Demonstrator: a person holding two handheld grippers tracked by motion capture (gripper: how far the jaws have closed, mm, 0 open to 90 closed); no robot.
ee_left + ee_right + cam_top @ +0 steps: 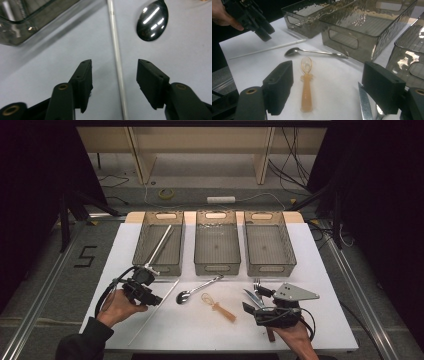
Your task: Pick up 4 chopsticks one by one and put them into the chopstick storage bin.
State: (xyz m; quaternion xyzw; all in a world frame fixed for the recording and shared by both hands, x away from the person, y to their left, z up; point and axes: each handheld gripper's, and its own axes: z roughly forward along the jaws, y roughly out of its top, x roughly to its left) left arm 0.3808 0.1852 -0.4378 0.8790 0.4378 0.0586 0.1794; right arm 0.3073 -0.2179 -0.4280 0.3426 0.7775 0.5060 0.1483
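White straw (117, 57) between spread left gripper (114, 72) fingers (83, 77), untouched

The high view looks down and forward over the white desk (320, 270); both claw cameras sit close above it, sharing the shiny metal spoon (152, 22) (312, 52) (197, 289)

The white tabletop (320, 320) carries three smoked bins (217, 245) (side by side), a white straw (152, 312), metal spoon (197, 289), amber spoon (218, 307) and knife (251, 296).
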